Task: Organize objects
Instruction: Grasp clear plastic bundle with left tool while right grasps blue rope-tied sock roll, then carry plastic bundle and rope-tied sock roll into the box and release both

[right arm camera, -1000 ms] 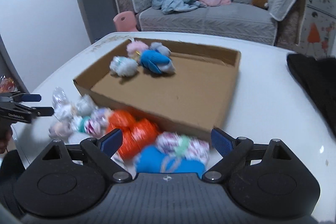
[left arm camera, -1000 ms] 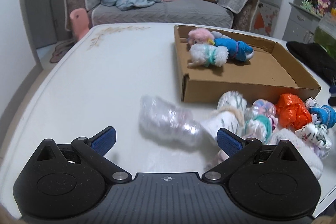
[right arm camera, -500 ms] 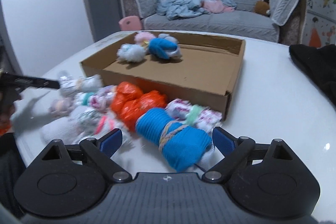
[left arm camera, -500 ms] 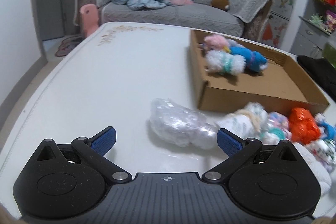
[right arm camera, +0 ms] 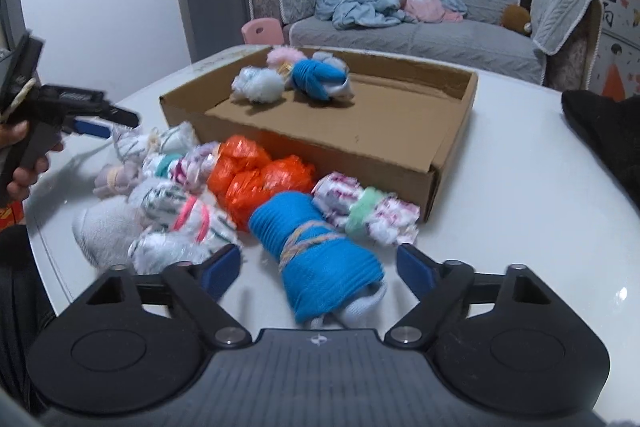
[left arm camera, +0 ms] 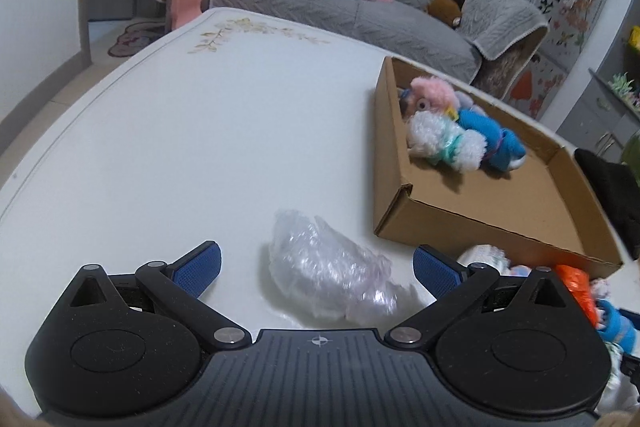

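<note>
Blue roll (right arm camera: 320, 259) lies on the bench (right arm camera: 520, 207) by the box (right arm camera: 452, 151), framed by the right tongs (right arm camera: 318, 269), wide open, probably lining up a grab. Left tongs (left arm camera: 316, 269) gape around a plastic bundle (left arm camera: 332, 267).

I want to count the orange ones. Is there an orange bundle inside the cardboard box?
No, the orange bundle lies on the table in front of the cardboard box, outside its front wall.
</note>
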Demonstrator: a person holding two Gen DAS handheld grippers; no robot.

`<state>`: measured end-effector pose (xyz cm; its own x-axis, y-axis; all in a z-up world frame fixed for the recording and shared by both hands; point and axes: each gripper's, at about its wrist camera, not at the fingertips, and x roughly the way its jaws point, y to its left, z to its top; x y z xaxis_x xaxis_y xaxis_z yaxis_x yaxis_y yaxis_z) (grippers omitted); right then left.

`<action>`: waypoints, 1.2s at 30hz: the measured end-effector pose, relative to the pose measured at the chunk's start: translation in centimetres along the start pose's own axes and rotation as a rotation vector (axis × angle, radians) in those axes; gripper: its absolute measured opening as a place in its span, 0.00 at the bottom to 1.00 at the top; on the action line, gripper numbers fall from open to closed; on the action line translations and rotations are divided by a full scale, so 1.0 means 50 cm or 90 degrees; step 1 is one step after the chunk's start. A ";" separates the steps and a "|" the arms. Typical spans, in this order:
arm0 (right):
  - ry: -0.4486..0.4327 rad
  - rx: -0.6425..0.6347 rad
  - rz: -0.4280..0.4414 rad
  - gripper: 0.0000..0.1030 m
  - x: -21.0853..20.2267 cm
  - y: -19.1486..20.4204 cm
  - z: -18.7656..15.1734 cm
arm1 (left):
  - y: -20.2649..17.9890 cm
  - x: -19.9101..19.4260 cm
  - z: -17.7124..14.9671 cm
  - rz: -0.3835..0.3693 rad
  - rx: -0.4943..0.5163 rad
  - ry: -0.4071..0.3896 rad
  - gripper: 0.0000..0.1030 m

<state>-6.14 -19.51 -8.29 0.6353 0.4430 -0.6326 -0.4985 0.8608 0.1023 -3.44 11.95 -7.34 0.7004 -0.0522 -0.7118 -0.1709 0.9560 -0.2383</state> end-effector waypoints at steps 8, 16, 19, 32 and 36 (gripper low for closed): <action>0.003 -0.013 0.017 0.60 -0.030 0.019 -0.019 | -0.005 0.001 -0.016 0.028 0.058 -0.006 0.92; 0.008 -0.013 0.027 0.62 0.000 0.017 -0.008 | -0.014 -0.002 -0.023 0.066 0.099 -0.024 0.70; 0.013 -0.015 0.016 0.56 0.007 0.020 -0.010 | -0.030 0.003 -0.025 0.071 0.111 -0.029 0.64; -0.013 0.041 0.027 0.42 -0.048 -0.018 -0.018 | 0.017 -0.050 -0.037 0.062 0.091 -0.058 0.48; -0.026 0.046 0.027 0.42 -0.083 -0.029 0.000 | 0.019 -0.092 -0.017 0.057 0.101 -0.075 0.48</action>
<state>-8.03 -22.61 -5.80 0.6389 0.4875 -0.5951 -0.4819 0.8566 0.1843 -7.42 12.84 -4.85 0.7652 0.0595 -0.6411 -0.1305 0.9894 -0.0641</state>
